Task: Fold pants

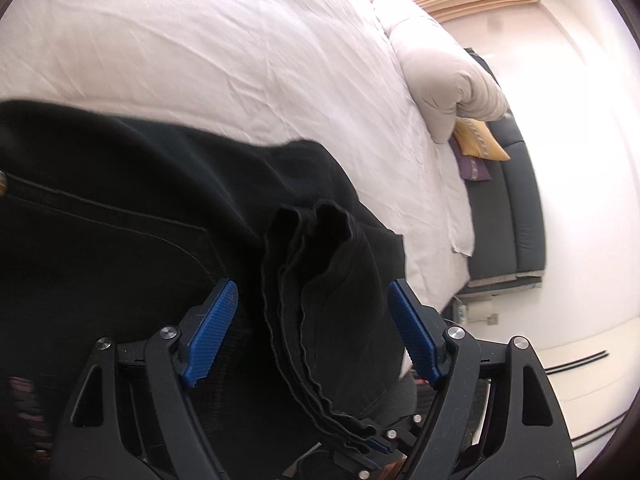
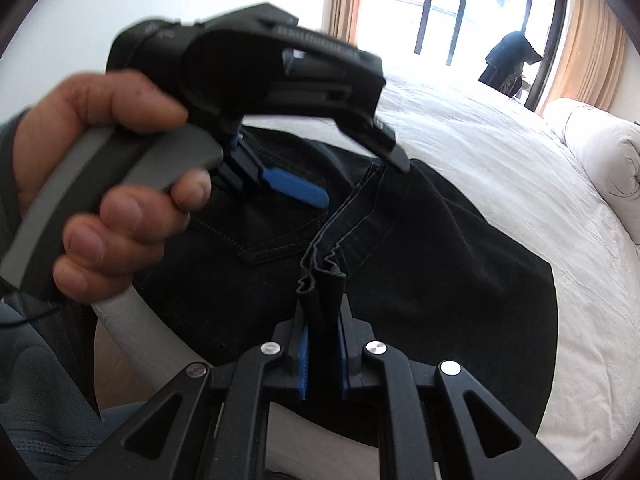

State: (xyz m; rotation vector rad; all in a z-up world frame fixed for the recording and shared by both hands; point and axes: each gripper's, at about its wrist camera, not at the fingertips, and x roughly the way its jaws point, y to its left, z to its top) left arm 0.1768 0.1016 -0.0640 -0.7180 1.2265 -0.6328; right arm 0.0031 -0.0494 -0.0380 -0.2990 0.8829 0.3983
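Black pants (image 2: 440, 280) lie spread on the white bed sheet (image 2: 480, 128), a back pocket showing. My right gripper (image 2: 323, 312) is shut on a bunched stack of the pants' edges (image 2: 320, 268) and holds it lifted off the bed. In the left wrist view that same bunched edge (image 1: 304, 264) rises between the blue pads (image 1: 212, 332) of my left gripper (image 1: 312, 286). The left jaws stand wide apart on either side of the fabric, touching nothing. The right gripper's tip (image 1: 372, 446) peeks in at the bottom. A person's hand (image 2: 100, 184) holds the left gripper (image 2: 364, 184) above the pants.
A rolled white duvet (image 1: 448, 72) lies at the bed's far end. Beside the bed stands a grey bench (image 1: 516, 208) with a yellow cushion (image 1: 480, 140) and a purple one (image 1: 474, 166). Glass doors (image 2: 440, 4) with tan curtains (image 2: 588, 40) are beyond the bed.
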